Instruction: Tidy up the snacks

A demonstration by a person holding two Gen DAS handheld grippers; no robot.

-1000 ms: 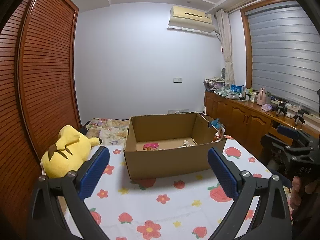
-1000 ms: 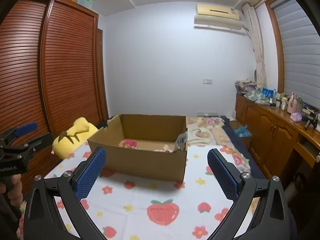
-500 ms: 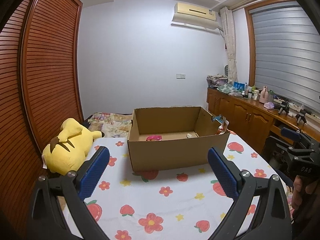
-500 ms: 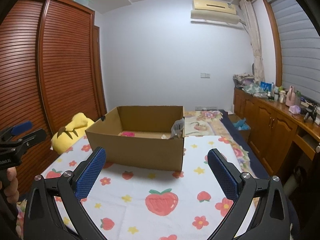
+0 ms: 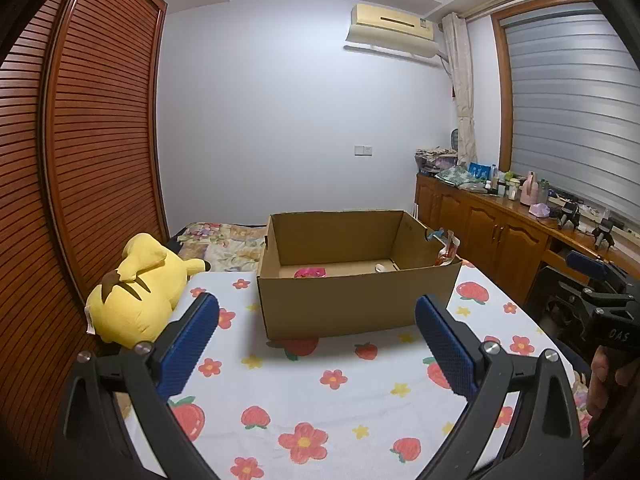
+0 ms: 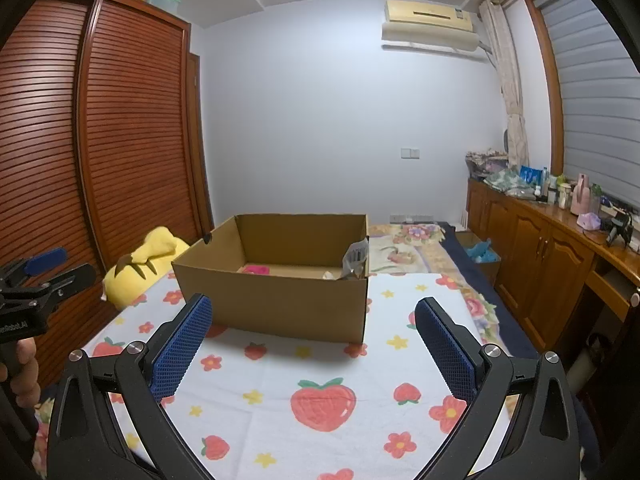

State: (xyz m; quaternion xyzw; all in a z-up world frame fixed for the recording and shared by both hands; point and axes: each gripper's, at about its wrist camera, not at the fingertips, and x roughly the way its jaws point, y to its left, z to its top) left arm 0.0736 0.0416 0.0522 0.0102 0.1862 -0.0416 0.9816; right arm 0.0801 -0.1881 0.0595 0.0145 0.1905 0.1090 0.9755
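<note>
- Both empty: left gripper (image 5: 316,336) and right gripper (image 6: 314,334) spread wide, hovering near the cardboard box (image 5: 352,304).
- Snacks (pink packet (image 5: 310,272)) sit inside, so probably finishing; otherwise find stragglers.

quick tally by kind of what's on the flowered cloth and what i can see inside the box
cardboard box: 1
yellow plush toy: 1
pink snack in the box: 1
silver packet at the box's right wall: 1
small white item in the box: 1
total: 5
</note>
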